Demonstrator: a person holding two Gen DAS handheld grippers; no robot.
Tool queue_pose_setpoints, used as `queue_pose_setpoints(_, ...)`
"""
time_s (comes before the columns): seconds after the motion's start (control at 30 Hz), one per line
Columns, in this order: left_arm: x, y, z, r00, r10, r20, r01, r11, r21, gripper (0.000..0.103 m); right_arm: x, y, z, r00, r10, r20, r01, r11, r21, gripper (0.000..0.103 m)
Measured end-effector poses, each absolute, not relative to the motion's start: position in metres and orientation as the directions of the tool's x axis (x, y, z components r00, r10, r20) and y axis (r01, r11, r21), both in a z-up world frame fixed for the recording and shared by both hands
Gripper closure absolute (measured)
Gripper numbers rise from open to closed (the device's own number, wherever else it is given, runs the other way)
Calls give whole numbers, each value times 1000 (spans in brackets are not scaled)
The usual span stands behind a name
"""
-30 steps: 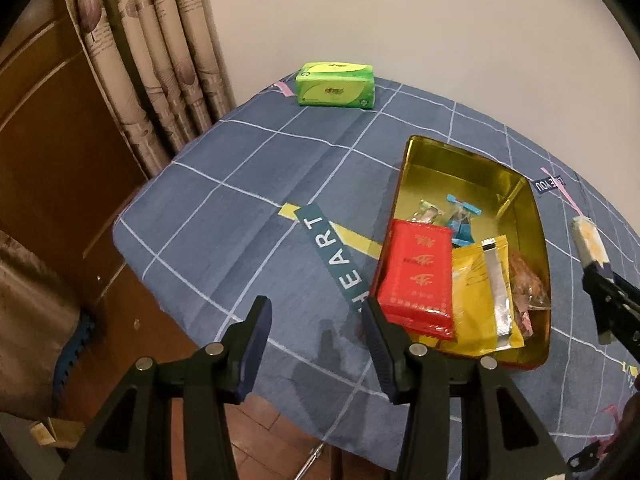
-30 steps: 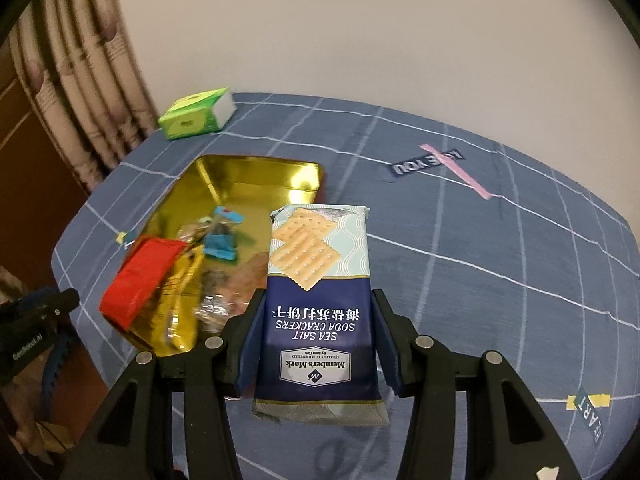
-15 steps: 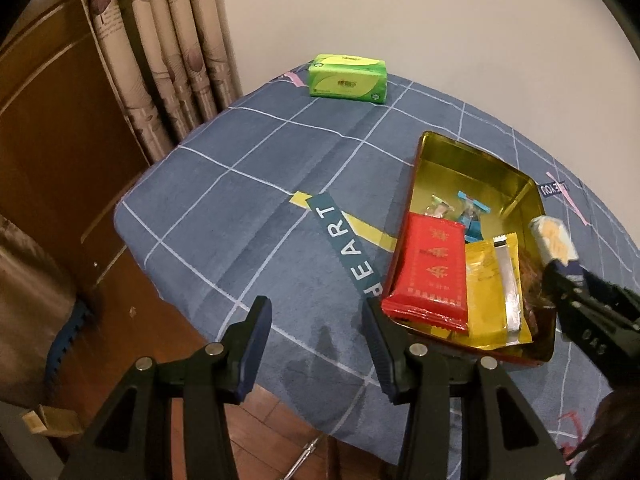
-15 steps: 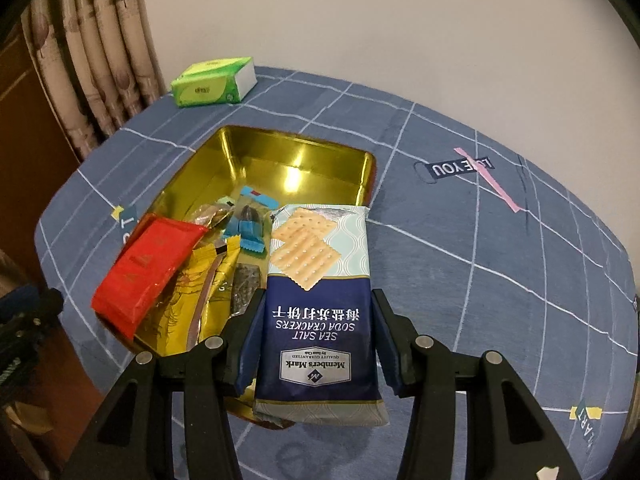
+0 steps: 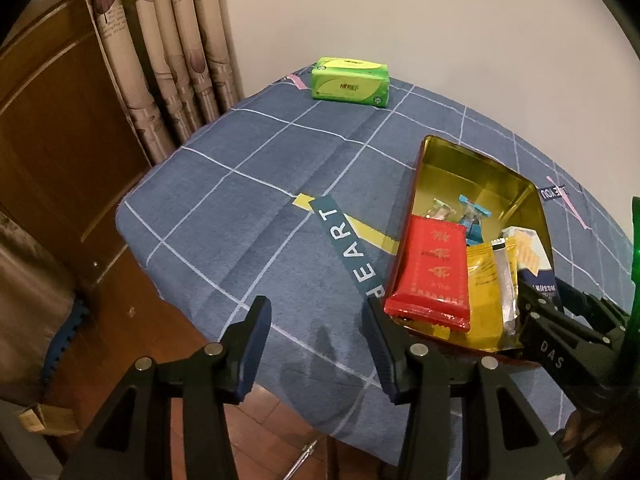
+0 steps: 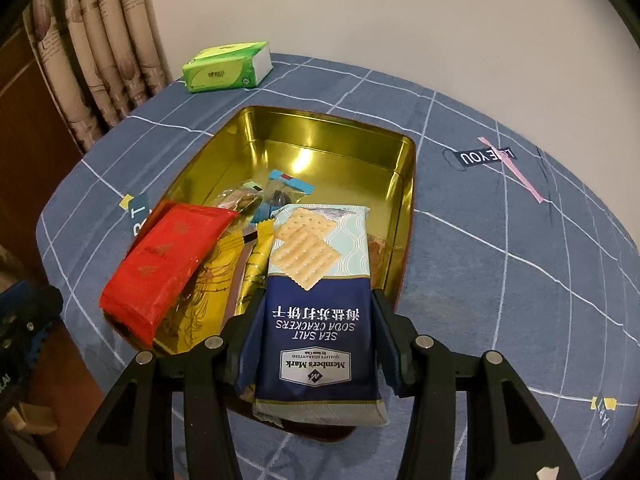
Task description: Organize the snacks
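Note:
A gold tin (image 6: 320, 128) (image 5: 460, 160) sits on the blue checked tablecloth. It holds a red packet (image 6: 168, 256) (image 5: 434, 268), a yellow packet (image 6: 224, 276) (image 5: 486, 280) and small wrapped sweets (image 6: 280, 188). My right gripper (image 6: 316, 320) is shut on a navy sea salt cracker pack (image 6: 316, 288), held over the tin's near right part; it also shows in the left wrist view (image 5: 534, 264). My left gripper (image 5: 316, 332) is open and empty above the table's near edge, left of the tin.
A green tissue pack (image 5: 350, 82) (image 6: 226, 66) lies at the far side of the table. Patterned curtains (image 5: 168, 48) and a wooden door stand to the left. The table edge (image 5: 168, 280) drops to a wooden floor.
My right gripper has carried the cracker pack left and forward, from beside the tin to over it. My left gripper has drawn back a little to the left.

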State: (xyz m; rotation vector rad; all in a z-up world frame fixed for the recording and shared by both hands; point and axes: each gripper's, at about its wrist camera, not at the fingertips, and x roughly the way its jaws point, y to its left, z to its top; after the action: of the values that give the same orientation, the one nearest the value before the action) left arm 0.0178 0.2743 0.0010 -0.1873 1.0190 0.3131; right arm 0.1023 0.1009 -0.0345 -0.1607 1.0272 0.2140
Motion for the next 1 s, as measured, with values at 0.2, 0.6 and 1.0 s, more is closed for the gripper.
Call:
queue_pose_setpoints(0.2,17,273,0,481,169,-860,-339,941,-5,54,104,101,-35,493,109,-863,-245,969,-18,56)
queue_pose_setpoints(0.6,12,267,-4,469,150,-871,-309,951,-3,54,90,102,-24,549,95,-830,-255,965,-59,43)
queue_pose_setpoints(1.0,2,262,-7,459,141,-877,-294,956,0,50,53,82,7,596,120,-794,-234,972,-28,13)
